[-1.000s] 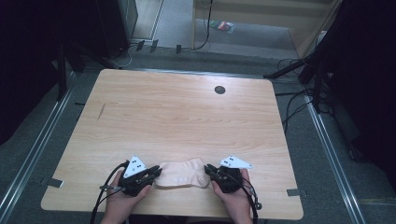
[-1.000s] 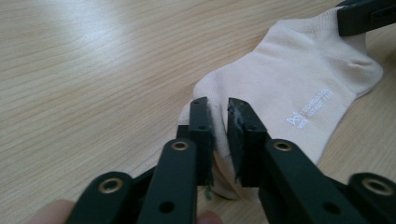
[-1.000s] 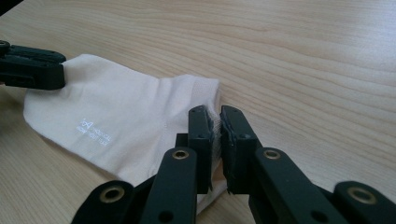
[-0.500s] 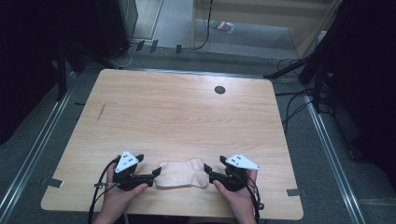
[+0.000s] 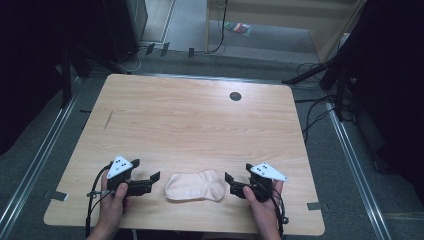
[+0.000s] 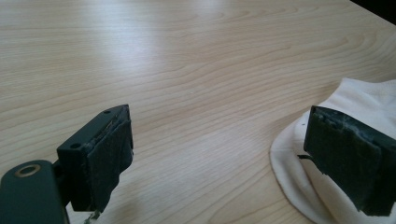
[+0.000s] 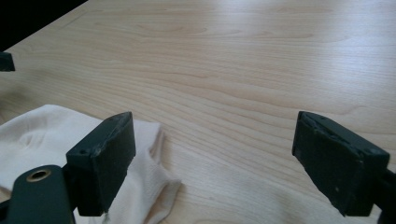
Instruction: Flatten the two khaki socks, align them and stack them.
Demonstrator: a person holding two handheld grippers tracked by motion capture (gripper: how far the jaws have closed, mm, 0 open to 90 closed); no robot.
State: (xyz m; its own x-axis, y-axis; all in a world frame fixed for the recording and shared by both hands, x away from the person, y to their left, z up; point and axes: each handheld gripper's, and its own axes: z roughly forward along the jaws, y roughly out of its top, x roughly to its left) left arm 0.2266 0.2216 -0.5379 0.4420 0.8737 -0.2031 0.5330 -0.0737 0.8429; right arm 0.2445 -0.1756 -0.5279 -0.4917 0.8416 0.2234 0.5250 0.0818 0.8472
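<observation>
A: What's seen, biggest first?

B: Wooden table, light grain, w/ a small dark round hole near the far edge. Grey floor w/ cables is seen around it.

A: And on it?

B: One pale sock, laid flat near the front edge, approx. centred betw. the two tools. It's bunched a bit at the edges.

A: Left tool?

B: Left gripper is held by the left hand just left of the sock, jaws pointed at it. Jaws are spread wide, nothing clamped. In the left gripper view the sock is seen at the right, partly behind one jaw; bare wood is seen betw. the jaws.

A: Right one?

B: Same, mirrored. Right gripper is held by the right hand just right of the sock, jaws parted wide, nothing gripped. In the right gripper view the sock is seen at lower left, under and behind one jaw. Contact w/ the cloth can't be judged, either side.
</observation>
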